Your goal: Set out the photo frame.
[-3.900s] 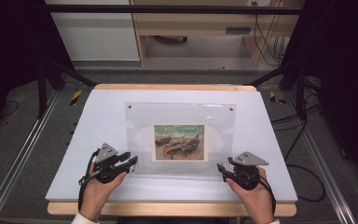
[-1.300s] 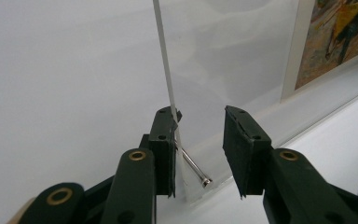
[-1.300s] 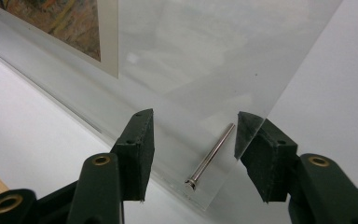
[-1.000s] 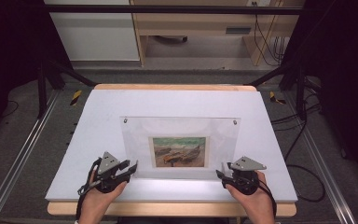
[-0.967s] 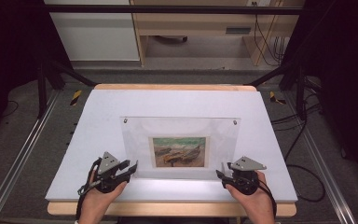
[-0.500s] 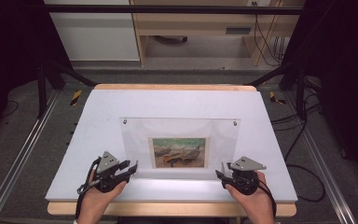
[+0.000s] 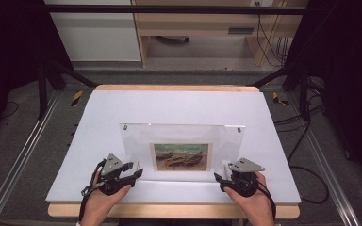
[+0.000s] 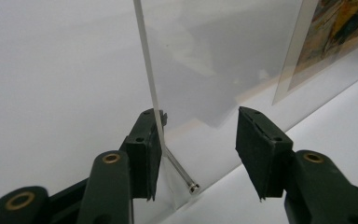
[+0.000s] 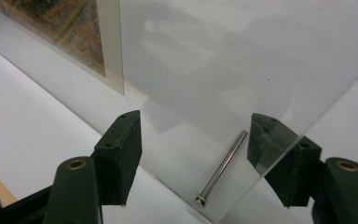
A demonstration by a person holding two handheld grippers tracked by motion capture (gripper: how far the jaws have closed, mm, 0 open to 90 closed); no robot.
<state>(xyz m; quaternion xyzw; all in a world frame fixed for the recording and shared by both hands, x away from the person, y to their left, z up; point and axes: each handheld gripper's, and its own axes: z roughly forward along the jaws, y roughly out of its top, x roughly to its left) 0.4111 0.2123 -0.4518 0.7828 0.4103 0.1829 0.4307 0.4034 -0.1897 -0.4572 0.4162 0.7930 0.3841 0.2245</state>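
Holding our left gripper (image 8: 196, 144) at the lower left corner of the clear acrylic frame (image 7: 181, 141), we see its jaws parted: they have just been opening, and the panel's edge stands between them. One pad (image 8: 144, 154) lies right against that edge, while the other stands well clear, so nothing is pinched. A short metal standoff pin (image 8: 181, 173) juts from the frame's corner between the jaws. From above, the left gripper (image 7: 134, 170) sits at the frame's near left corner, with our left hand (image 7: 104, 203) behind it.

Our right gripper (image 9: 196, 140) is also released, its jaws having just been opening around the frame's lower right corner. One pad (image 9: 121, 149) stands in front of the panel with a clear gap; the other shows through the clear sheet, behind it, and we cannot tell whether it touches. A second metal pin (image 9: 221, 170) crosses the corner between them. From above, the right gripper (image 7: 222, 180) rests at the near right corner, with our right hand (image 7: 250, 203) behind it.

Between the grippers, the frame stands tilted up on the white tabletop (image 7: 179, 106), its lower edge on the surface near us and its top edge leaning away. A painting of boats (image 7: 181, 157) sits low in the middle of the frame.
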